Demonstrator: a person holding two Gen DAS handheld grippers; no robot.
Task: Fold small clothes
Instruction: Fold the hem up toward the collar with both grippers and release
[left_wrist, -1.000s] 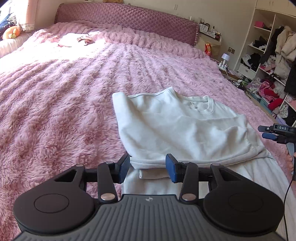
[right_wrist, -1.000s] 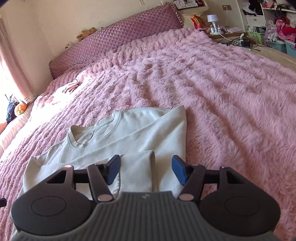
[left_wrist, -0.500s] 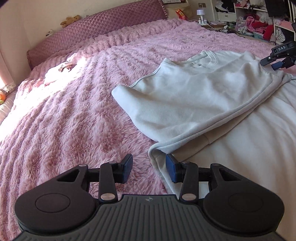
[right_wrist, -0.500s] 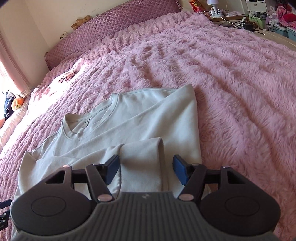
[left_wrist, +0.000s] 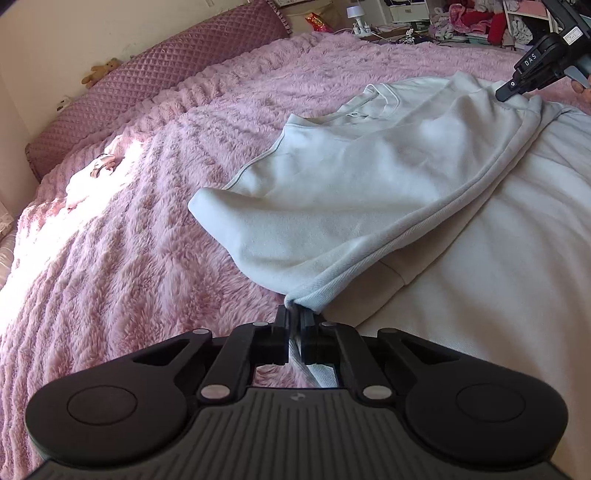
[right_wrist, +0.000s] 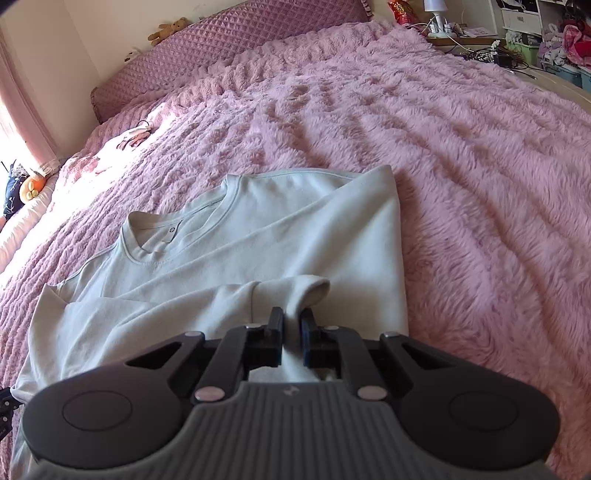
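Note:
A pale white sweatshirt (left_wrist: 351, 192) lies on the pink fluffy blanket (left_wrist: 129, 258), collar toward the headboard and sleeves folded in. My left gripper (left_wrist: 294, 317) is closing its jaws on the near corner of the ribbed hem, and the pads pinch the cloth. In the right wrist view the sweatshirt (right_wrist: 258, 240) fills the lower left. There my right gripper (right_wrist: 292, 317) is closing its jaws on a raised fold by the sleeve cuff, with cloth pressed between the pads. The right gripper (left_wrist: 506, 92) also shows at the far hem corner.
A cream-white cloth (left_wrist: 498, 277) lies under and beside the sweatshirt at the bed's near edge. The quilted purple headboard (right_wrist: 240, 40) stands at the back. A small pale item (left_wrist: 103, 164) lies in sunlight on the blanket (right_wrist: 461, 166). Cluttered shelves (left_wrist: 461, 18) stand beyond the bed.
Both grippers went from open to shut on the sweatshirt. The left one rolled and dropped to the hem corner. The right one edged forward onto the fold.

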